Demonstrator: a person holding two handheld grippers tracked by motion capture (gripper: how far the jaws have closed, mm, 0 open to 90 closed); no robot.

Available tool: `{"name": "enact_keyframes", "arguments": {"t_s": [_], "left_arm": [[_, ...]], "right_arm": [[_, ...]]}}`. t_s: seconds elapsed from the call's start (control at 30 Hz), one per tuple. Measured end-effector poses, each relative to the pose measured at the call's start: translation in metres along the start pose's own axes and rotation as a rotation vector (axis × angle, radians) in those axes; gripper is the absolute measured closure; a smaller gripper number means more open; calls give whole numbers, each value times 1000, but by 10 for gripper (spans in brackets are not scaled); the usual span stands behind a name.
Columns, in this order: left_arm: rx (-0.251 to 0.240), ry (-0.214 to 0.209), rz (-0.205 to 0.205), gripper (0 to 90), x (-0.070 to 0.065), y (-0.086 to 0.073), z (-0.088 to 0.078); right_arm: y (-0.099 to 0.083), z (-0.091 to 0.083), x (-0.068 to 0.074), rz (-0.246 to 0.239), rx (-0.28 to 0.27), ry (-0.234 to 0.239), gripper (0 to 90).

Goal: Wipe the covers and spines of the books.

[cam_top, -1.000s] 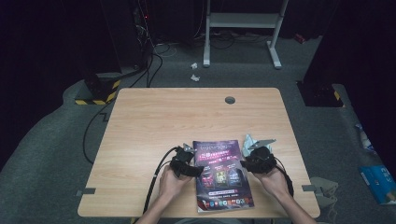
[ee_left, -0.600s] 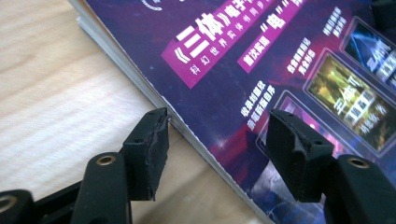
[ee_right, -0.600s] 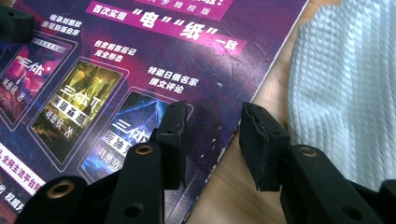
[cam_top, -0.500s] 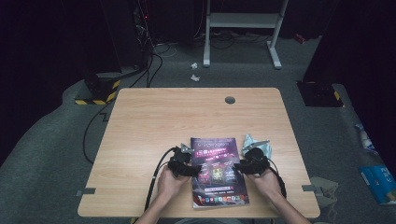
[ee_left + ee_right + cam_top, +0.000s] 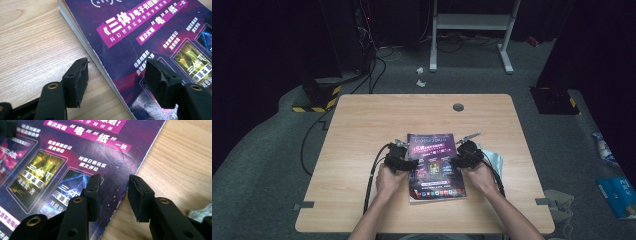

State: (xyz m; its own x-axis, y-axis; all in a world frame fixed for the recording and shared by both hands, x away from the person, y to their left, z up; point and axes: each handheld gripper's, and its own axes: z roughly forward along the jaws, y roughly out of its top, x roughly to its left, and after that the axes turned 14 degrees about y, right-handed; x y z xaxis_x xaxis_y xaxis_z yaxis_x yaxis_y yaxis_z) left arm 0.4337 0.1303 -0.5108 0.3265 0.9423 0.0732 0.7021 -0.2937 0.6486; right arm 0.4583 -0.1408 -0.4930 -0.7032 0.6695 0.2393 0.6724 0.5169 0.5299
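Place: a dim lab or recording studio, not a home.
Floor: grey carpet (image 5: 272,165), scraps of crumpled paper (image 5: 419,76) lying about.
Walls: black curtains all round (light falls on the table alone).
Gear: cables (image 5: 379,55) trailing across the floor, a white metal stand (image 5: 472,30), hazard-striped base (image 5: 314,102).
Table: plain wooden desk (image 5: 362,125) with cable grommet (image 5: 458,107).

The glossy paper magazine (image 5: 434,165) lies on a matt wood-grain table (image 5: 362,125); both grippers' pads look matt rubber.
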Motion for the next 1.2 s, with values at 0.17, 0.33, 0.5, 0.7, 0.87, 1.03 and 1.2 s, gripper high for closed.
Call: {"name": "enact_keyframes", "arguments": {"t_s": [0.17, 0.33, 0.5, 0.7, 0.87, 1.03, 1.2], "left_arm": [[-33, 2, -15, 358, -1, -5, 0], [-51, 3, -16, 357, 0, -7, 0], [-52, 3, -16, 357, 0, -7, 0], [-51, 3, -15, 357, 0, -7, 0], [-38, 0, -18, 357, -1, -6, 0], [-19, -2, -20, 358, -1, -3, 0], [-15, -1, -19, 352, -1, 1, 0]], "right_arm": [[-14, -40, -11, 26, -89, -30, 590], [-35, -61, -35, 81, -57, -98, 549], [-49, -56, -48, 112, -18, -108, 516], [-50, -46, -50, 105, 1, -85, 661], [-42, -43, -45, 77, 26, -73, 816], [-26, -42, -43, 82, -8, -59, 827], [-7, -31, -41, 71, 6, -66, 829]]}}
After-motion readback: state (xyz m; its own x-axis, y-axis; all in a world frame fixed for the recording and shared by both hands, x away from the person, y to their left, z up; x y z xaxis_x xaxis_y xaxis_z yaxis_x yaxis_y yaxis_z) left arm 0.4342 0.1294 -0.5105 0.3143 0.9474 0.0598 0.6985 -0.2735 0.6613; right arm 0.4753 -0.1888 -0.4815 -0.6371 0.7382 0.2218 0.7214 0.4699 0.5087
